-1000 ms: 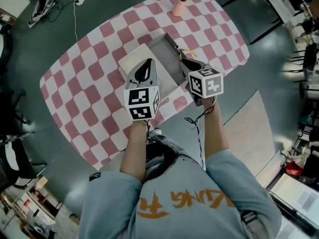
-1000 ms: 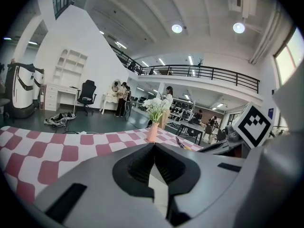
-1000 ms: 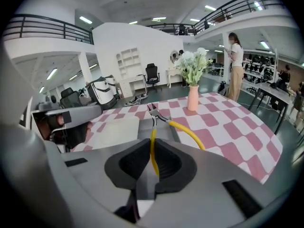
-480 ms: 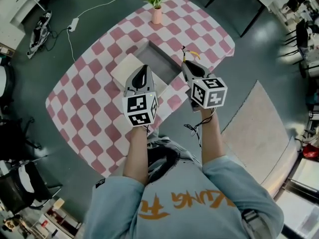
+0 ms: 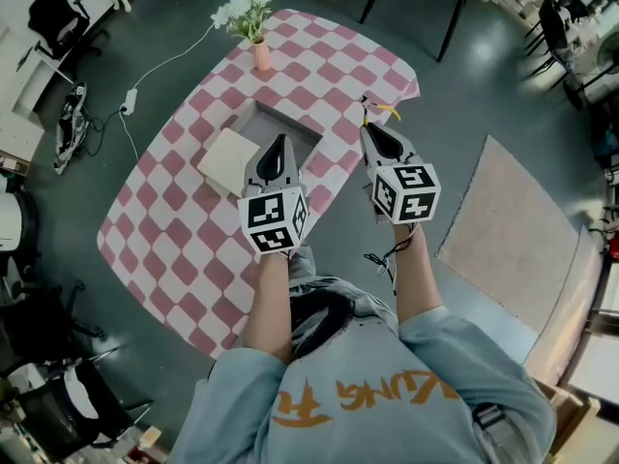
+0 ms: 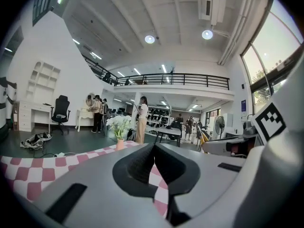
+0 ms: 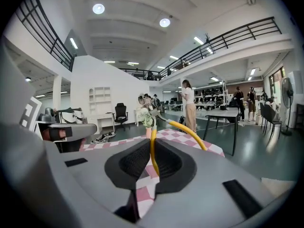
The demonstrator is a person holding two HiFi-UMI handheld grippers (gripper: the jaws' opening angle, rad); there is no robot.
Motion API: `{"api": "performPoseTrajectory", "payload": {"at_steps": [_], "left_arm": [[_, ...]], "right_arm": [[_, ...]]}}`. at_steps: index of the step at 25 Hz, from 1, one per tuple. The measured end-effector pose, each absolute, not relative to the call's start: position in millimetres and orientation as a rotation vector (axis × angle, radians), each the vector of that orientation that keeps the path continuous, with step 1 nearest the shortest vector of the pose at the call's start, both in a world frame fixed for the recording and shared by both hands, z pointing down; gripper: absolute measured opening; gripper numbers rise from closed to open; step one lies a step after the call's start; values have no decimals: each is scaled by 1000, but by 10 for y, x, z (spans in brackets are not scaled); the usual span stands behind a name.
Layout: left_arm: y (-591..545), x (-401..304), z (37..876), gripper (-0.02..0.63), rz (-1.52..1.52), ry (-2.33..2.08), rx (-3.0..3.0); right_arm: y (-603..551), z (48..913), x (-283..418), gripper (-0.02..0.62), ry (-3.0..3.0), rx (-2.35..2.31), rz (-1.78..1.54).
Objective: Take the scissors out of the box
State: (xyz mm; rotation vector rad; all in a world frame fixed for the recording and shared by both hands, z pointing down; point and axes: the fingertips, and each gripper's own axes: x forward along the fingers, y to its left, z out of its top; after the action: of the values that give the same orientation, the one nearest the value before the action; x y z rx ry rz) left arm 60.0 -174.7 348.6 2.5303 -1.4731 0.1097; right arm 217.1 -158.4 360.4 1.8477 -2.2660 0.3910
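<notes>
The right gripper (image 7: 153,150) is clamped on the thin yellow handle loop of the scissors (image 7: 190,133), with only that narrow band caught between its pads. In the head view the scissors (image 5: 384,110) hang clear of the grey box (image 5: 266,122), at about 3 o'clock from it and over the edge of the checked table (image 5: 193,211). The left gripper (image 6: 153,147) has its jaws pressed together on nothing and hovers over the box's near side, beside the cream lid (image 5: 224,160) at the box's 8 o'clock.

The main risk is the hold itself. A loop pinched at 1 spot can pivot, so the blades may swing or the handle may slide out. A drop here would likely land on the table rim or on the floor. The blades are hard to make out, so where they point is uncertain. The vase (image 5: 261,56) at 12 o'clock from the box stands well apart and seems safe.
</notes>
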Motion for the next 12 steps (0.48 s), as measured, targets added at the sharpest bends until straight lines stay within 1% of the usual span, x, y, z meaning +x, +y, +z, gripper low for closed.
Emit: {"api": "performPoseTrajectory", "payload": {"at_steps": [12], "left_arm": [[-1320,1443,3042,20,5,-1298,2753]], "right_arm": [[-845,3145,2936,31,-2155,2130,246]]}}
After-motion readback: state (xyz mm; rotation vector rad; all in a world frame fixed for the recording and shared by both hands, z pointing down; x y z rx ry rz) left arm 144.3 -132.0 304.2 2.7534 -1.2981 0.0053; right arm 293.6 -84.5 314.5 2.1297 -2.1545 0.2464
